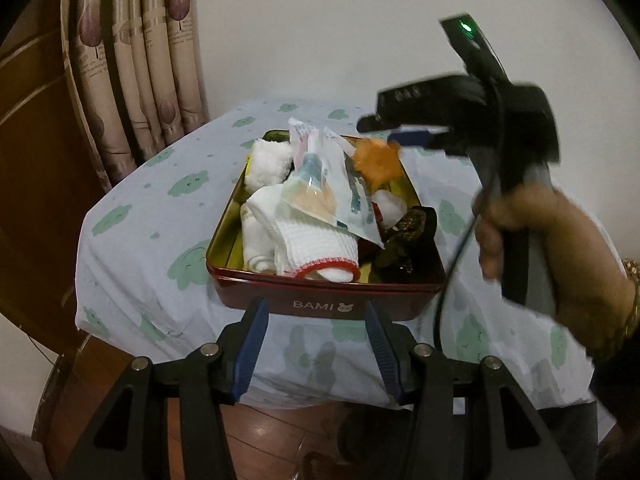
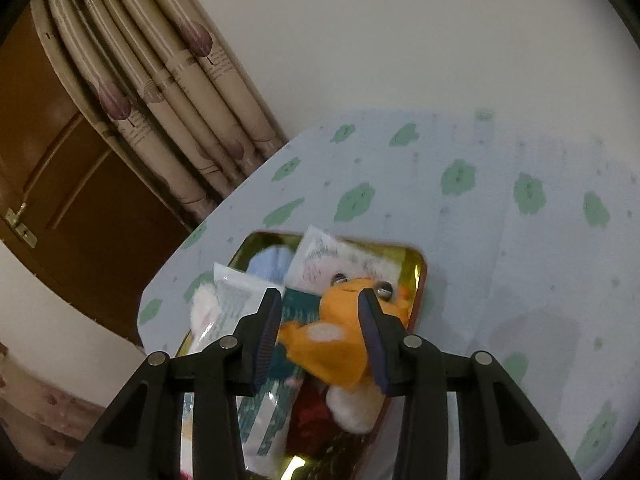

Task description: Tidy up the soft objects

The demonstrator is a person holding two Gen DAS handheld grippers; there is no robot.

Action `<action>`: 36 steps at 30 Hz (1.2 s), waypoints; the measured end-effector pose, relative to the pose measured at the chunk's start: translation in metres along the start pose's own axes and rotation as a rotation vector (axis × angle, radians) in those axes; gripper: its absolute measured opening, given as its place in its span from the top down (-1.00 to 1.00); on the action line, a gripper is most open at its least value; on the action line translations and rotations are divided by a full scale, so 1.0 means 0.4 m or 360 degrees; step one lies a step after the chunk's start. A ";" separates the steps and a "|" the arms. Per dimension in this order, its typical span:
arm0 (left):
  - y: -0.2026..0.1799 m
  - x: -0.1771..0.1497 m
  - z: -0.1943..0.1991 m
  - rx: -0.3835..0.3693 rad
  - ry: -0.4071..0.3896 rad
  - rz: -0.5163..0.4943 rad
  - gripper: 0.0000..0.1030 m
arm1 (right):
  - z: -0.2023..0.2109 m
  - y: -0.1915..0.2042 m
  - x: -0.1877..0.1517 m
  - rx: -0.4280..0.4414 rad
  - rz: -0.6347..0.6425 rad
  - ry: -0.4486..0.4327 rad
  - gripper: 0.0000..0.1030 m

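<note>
Our right gripper [image 2: 320, 330] has its fingers spread either side of the orange plush toy [image 2: 340, 344], inside the red tin [image 1: 320, 300]. Plastic packets [image 1: 328, 184] and a white cloth [image 1: 308, 248] crowd the tin beside the toy. Our left gripper [image 1: 316, 348], fingers apart and holding nothing, hovers before the tin's near wall above the cloud-print tablecloth [image 1: 152, 216].

Motion-blurred: right gripper [image 1: 404, 130] and orange plush toy [image 1: 376, 158], contact perhaps hidden. Buried under plastic packets [image 1: 332, 184]: tin [image 1: 328, 306] contents. Cropped at bottom: tin.
</note>
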State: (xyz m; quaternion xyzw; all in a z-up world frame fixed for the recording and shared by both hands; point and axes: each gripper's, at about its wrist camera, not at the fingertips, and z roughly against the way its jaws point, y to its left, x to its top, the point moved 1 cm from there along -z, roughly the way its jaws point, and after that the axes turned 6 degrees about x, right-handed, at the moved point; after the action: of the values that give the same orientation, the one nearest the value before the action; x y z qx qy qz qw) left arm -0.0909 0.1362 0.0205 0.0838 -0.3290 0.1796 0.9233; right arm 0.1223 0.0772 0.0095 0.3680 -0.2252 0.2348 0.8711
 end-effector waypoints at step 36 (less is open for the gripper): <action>-0.006 0.004 0.124 0.0202 -0.0382 -0.0045 0.00 | 0.382 0.262 -0.329 -0.0672 0.0534 -0.0767 -0.99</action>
State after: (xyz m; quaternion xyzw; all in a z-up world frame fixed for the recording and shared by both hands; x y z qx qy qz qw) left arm -0.1176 0.1211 0.0597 0.1677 -0.4238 0.1757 0.8726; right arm -0.0753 -0.0039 0.0873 0.1826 -0.5249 0.2293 0.7991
